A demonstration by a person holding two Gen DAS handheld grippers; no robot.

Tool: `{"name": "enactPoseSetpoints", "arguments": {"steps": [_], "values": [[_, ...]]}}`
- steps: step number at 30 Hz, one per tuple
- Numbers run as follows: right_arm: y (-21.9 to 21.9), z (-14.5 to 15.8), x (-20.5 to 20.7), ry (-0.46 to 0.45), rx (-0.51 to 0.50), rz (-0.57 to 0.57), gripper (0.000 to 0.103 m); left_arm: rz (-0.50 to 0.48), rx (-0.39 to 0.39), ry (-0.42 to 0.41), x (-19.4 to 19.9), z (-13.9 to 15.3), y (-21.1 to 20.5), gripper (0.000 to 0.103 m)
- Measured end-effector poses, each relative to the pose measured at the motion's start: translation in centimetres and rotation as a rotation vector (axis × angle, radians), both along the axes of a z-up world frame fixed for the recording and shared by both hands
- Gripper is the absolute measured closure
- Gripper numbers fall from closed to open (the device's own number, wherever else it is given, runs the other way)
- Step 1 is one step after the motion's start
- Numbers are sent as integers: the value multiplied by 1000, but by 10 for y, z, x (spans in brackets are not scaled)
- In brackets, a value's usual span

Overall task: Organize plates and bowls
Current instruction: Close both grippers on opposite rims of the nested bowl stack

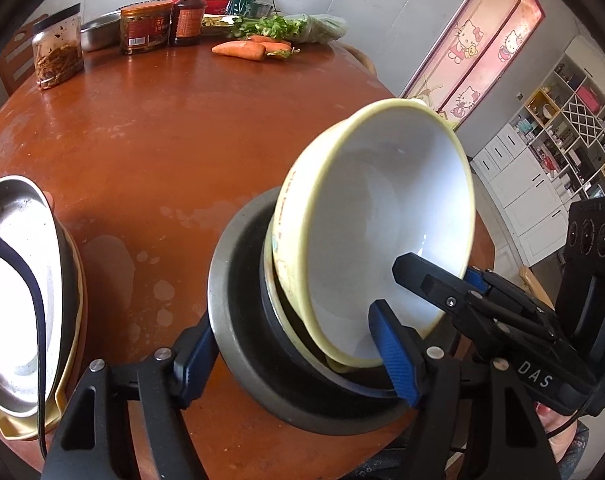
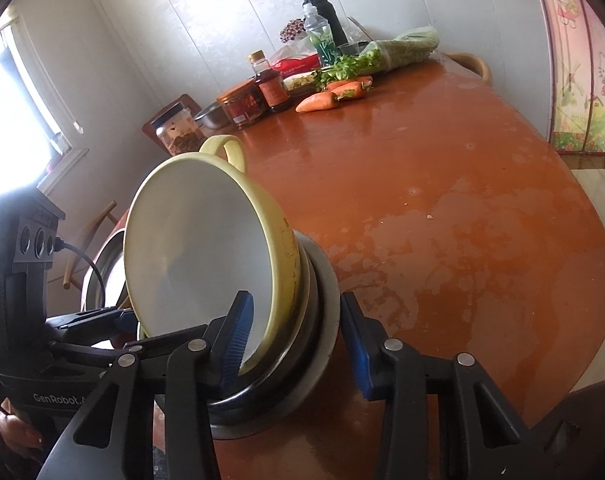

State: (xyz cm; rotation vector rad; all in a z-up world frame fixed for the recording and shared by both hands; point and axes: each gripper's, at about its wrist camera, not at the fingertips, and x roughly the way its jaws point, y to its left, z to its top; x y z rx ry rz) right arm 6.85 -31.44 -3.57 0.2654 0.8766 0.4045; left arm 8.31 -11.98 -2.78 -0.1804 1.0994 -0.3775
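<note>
The pale yellow bowl with a white inside (image 1: 382, 232) stands steeply tilted in the lower centre of both views, its foot resting inside a dark grey metal bowl (image 1: 238, 320) that sits on the reddish-brown wooden tabletop (image 1: 162, 140) near its front edge. At the lower left of the left wrist view a shiny steel plate (image 1: 18, 292) lies on top of a yellow plate (image 1: 68, 380).

Along the far edge of the tabletop stand a glass jar with a black lid (image 1: 58, 48), a red-labelled tin (image 1: 145, 28) and a dark sauce bottle (image 1: 188, 12), with orange carrots (image 1: 242, 49) and leafy greens (image 1: 278, 26) beside them. Behind is a pale panelled wall; a pink cartoon-cat screen (image 1: 478, 44) and white shelving (image 1: 554, 132) fill the right.

The left gripper (image 1: 298, 356) straddles the grey metal bowl's near wall, blue pads on either side, set fairly wide; whether they press I cannot tell. The right gripper (image 2: 298, 344) has one pad inside the yellow bowl, the other outside the grey bowl's rim; actual contact is unclear.
</note>
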Motion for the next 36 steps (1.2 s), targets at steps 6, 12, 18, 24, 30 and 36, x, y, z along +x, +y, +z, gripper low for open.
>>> {"name": "enactPoseSetpoints", "arguments": {"steps": [6, 12, 18, 24, 30, 36], "values": [[1, -3, 2, 6, 5, 1, 60, 10, -11, 3, 2, -3, 2, 36], [2, -3, 2, 6, -5, -2, 61, 33, -32, 8, 5, -3, 6, 40], [1, -2, 2, 16, 5, -15, 61, 36, -32, 8, 2, -3, 6, 41], [2, -2, 1, 23, 14, -7, 59, 31, -15, 2, -3, -3, 5, 41], [5, -7, 0, 71, 44, 10, 57, 33, -5, 0, -3, -4, 3, 42], [11, -4, -1, 45, -1, -11, 61, 50, -20, 12, 0, -3, 6, 42]]}}
